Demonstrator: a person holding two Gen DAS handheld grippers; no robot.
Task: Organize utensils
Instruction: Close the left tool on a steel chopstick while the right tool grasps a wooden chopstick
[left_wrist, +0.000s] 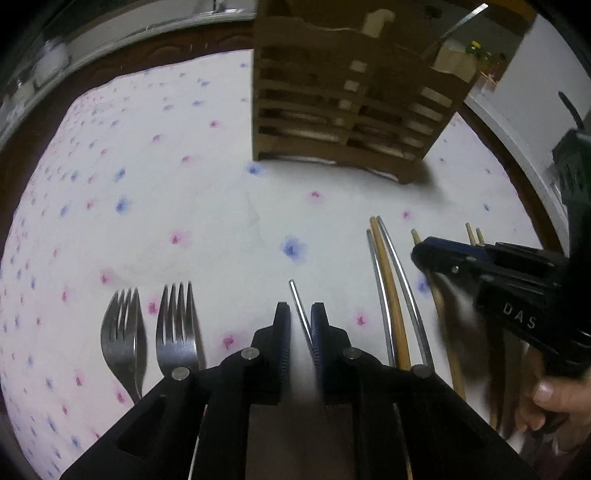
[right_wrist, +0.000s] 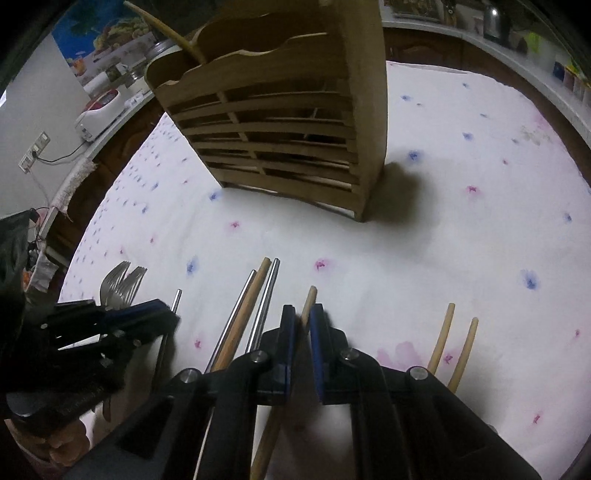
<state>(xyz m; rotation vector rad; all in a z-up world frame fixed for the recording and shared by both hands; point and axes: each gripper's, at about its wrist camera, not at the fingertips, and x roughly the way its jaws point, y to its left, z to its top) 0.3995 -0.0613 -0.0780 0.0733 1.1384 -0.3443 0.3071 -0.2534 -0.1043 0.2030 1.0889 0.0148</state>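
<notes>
Jaws of the left gripper (left_wrist: 301, 317) are seen drawn nearly together on a metal chopstick (left_wrist: 298, 302), whose thin shaft passes between the blue pads and whose tip is pointed toward the wooden utensil holder (left_wrist: 343, 122). Jaws of the right gripper (right_wrist: 303, 321) are likewise seen almost shut, and a wooden chopstick (right_wrist: 308, 301) is clamped between them; its lower length is seen running back under the gripper body, blurred. Both grippers are angled steeply down at the white cloth printed with small pink and blue flowers (left_wrist: 166, 184). Two forks (left_wrist: 151, 332) are laid side by side on the cloth to the left of the left gripper, tines pointed away. Between the two grippers a group of three chopsticks (left_wrist: 391, 295) is laid close together, one wooden between two metal. To the right of the right gripper two more wooden chopsticks (right_wrist: 454, 343) are laid near each other, apart from the rest. The slatted utensil holder is stood upright on the cloth, well beyond all the loose pieces, and a light handle (left_wrist: 376, 22) and a metal piece (left_wrist: 458, 26) are seen rising from its compartments. A person's fingers (left_wrist: 554, 398) are seen at the handle of the right gripper.
</notes>
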